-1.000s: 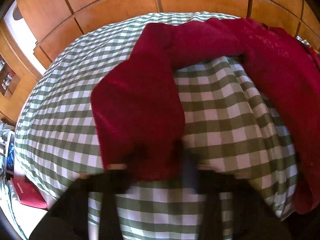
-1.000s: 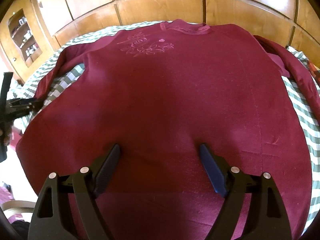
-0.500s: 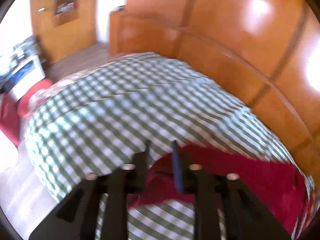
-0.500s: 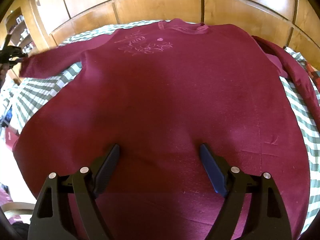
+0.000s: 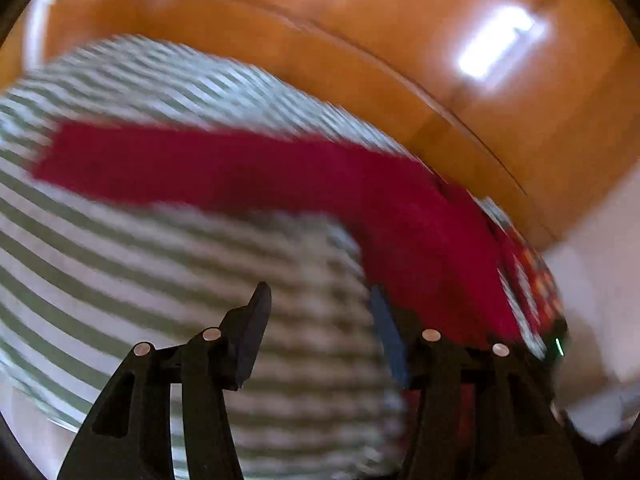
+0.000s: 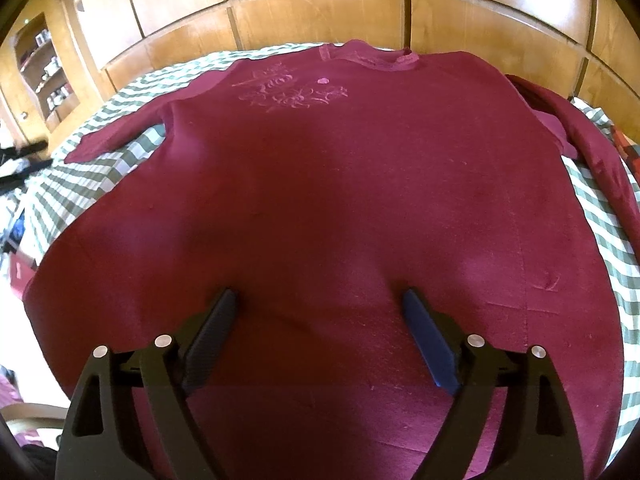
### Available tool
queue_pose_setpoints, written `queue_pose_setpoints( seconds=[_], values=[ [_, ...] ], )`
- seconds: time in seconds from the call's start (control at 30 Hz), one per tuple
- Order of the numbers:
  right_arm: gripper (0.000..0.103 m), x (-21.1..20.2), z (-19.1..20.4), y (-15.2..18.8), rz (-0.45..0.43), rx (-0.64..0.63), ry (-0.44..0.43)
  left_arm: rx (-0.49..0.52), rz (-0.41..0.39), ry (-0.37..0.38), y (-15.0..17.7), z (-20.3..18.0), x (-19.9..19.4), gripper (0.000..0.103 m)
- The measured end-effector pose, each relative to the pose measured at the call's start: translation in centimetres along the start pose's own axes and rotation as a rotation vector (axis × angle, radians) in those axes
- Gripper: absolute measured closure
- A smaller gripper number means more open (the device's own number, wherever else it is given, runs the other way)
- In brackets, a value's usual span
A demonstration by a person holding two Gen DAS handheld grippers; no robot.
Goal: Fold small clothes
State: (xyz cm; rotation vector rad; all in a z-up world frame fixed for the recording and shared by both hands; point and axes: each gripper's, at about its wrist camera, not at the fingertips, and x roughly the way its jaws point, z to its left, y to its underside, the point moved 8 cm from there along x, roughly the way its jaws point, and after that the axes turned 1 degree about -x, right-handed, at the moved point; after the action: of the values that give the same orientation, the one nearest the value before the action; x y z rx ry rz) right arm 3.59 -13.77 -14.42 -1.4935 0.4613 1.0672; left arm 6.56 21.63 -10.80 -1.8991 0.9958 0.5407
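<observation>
Although the left-wrist view is smeared by motion, the change since 1 second ago is plain: the left gripper (image 5: 316, 296), which then had the sweater's left sleeve (image 5: 192, 164) pinched at the cuff, now holds nothing. Its jaws have just been opening and stand apart with only the green-and-white checked bedcover (image 5: 120, 264) between them. The sleeve, previously folded back on itself beside the sweater body, now lies drawn out straight across the bedcover, away from the body.

The right gripper (image 6: 320, 300) is unchanged in place. Its jaws stand wide apart and its 2 fingers (image 6: 212, 320) rest on the lower part of the maroon sweater (image 6: 340, 184), apparently pinning it; nothing is clamped between them.

The sweater lies face up and flat on the bedcover, neckline toward the wooden headboard (image 6: 320, 8). The right sleeve (image 6: 592, 144), on the opposite side of the body, is bunched and not laid out.

Judgement: this is spreading, not folding. 1 sleeve is ready; the other likely needs straightening before any fold.

Markings: a pale pink embroidered flourish (image 6: 292, 92) sits below the neckline. No readable lettering, brand or label is visible.
</observation>
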Motion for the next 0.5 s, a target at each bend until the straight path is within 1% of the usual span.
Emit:
queue_pose_setpoints(
  seconds=[0.03, 0.07, 0.17, 0.27, 0.3, 0.33, 0.37, 0.4, 0.43, 0.5],
  values=[
    [0.018, 0.0, 0.0, 0.0, -0.001, 0.000, -0.002, 0.017, 0.037, 0.031, 1.5, -1.4, 1.1, 0.038],
    [0.018, 0.0, 0.0, 0.0, -0.003, 0.000, -0.005, 0.043, 0.096, 0.073, 3.6, -3.1, 2.6, 0.037],
    [0.018, -0.1, 0.0, 0.1, -0.015, -0.001, -0.010, 0.053, 0.194, 0.144, 7.4, -5.6, 4.7, 0.036],
    [0.018, -0.3, 0.0, 0.2, -0.026, -0.002, -0.012, 0.063, 0.230, 0.171, 9.6, -7.1, 5.1, 0.038],
    [0.018, -0.3, 0.0, 0.2, -0.028, -0.001, -0.013, 0.072, 0.244, 0.184, 10.1, -7.6, 5.2, 0.046],
    [0.018, -0.3, 0.0, 0.2, -0.030, -0.002, -0.015, 0.087, 0.256, 0.197, 10.4, -8.2, 5.0, 0.077],
    [0.018, -0.3, 0.0, 0.2, -0.030, -0.004, -0.016, 0.113, 0.271, 0.217, 10.5, -9.0, 4.8, 0.087],
    [0.018, -0.3, 0.0, 0.2, -0.030, -0.005, -0.017, 0.128, 0.256, 0.243, 9.9, -10.1, 3.9, 0.089],
    [0.018, -0.3, 0.0, 0.2, -0.031, -0.006, -0.020, 0.132, 0.239, 0.295, 9.1, -11.1, 3.0, 0.093],
    [0.018, -0.4, 0.0, 0.2, -0.033, -0.008, -0.024, 0.144, 0.196, 0.379, 7.4, -12.6, 0.8, 0.092]
  ],
)
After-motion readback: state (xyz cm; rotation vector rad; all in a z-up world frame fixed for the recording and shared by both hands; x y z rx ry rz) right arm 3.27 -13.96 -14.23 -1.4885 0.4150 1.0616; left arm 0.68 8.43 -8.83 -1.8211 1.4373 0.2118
